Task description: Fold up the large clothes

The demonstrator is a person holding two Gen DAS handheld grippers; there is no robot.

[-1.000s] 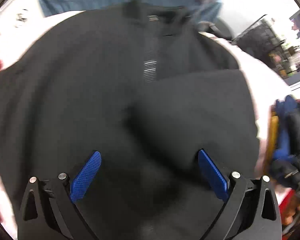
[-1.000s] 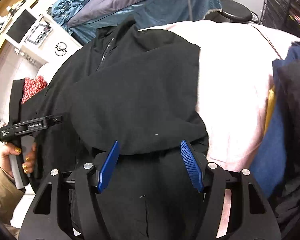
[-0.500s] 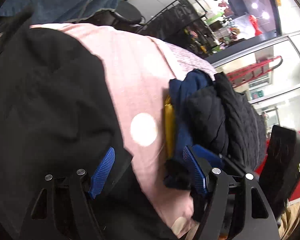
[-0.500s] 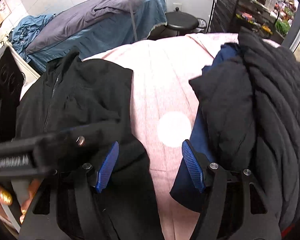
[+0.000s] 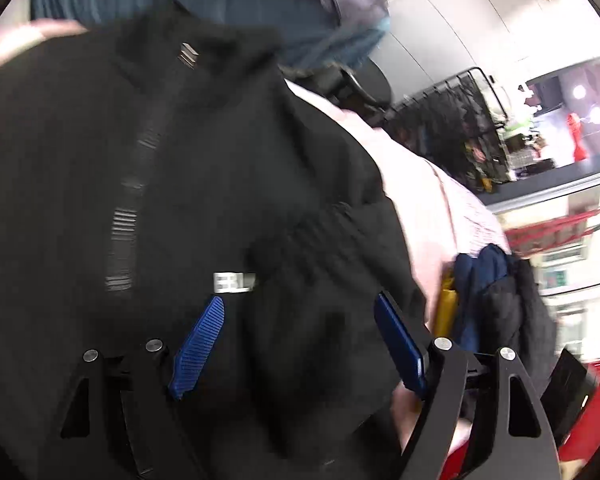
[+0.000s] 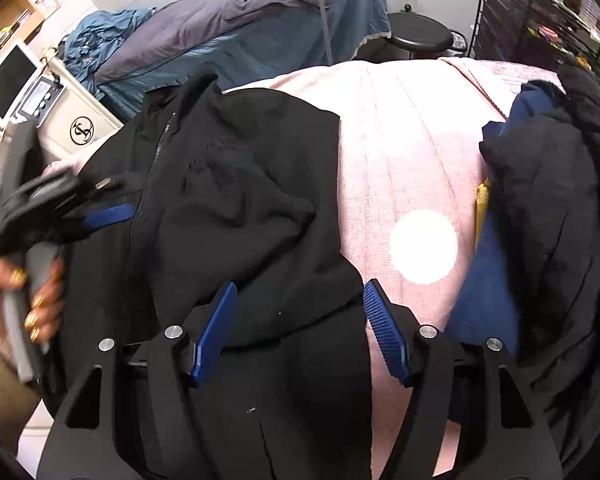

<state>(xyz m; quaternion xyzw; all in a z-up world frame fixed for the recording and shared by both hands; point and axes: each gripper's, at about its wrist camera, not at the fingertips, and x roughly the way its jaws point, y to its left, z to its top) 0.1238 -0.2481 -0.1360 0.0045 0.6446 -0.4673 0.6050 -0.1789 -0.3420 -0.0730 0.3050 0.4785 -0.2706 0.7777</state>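
Both tongs, left tongs [image 5: 300, 340] just reopening and right tongs [image 6: 298, 330], gape empty over the black zip jacket [image 6: 228, 184] on the pink-covered counter [image 6: 400, 128].

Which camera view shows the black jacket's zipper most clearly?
The right wrist view. There the black jacket is sharp, and its zipper runs down from the collar. The left wrist view shows the zipper larger but smeared by motion blur.

Black zip jacket [image 6: 236, 208] rumpled on pink cover [image 6: 400, 152].
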